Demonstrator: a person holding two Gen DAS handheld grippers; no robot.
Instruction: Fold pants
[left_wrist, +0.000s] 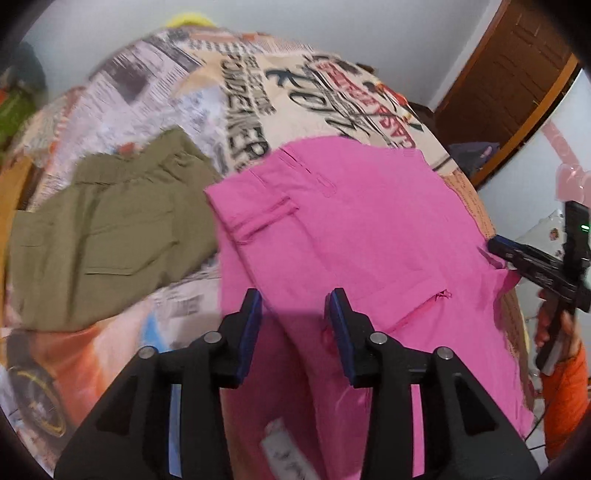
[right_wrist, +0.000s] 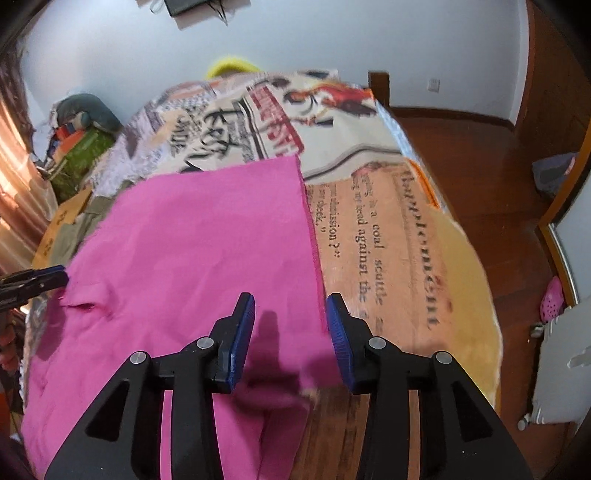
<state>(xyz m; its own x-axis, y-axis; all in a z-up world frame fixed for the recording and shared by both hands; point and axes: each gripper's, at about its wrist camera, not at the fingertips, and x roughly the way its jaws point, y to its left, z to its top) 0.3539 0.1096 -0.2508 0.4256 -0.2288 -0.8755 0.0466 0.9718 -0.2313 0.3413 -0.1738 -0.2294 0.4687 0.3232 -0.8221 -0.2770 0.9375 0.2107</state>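
Pink pants (left_wrist: 351, 229) lie spread on a bed with a printed newspaper-pattern cover (left_wrist: 258, 96). My left gripper (left_wrist: 293, 306) is open just above the pink cloth near its waistband end, holding nothing. My right gripper (right_wrist: 291, 310) is open above the pants (right_wrist: 192, 251), straddling their right edge, holding nothing. The right gripper shows in the left wrist view (left_wrist: 517, 254) at the pants' right edge. The left gripper's tip shows in the right wrist view (right_wrist: 40, 278) at the pants' left side.
Folded olive-green pants (left_wrist: 107, 229) lie left of the pink ones. The printed bed cover (right_wrist: 373, 236) extends right to the bed edge, with wooden floor (right_wrist: 480, 155) beyond. A pile of bags (right_wrist: 81, 147) sits at the far left. A wooden door (left_wrist: 509, 74) stands at the back right.
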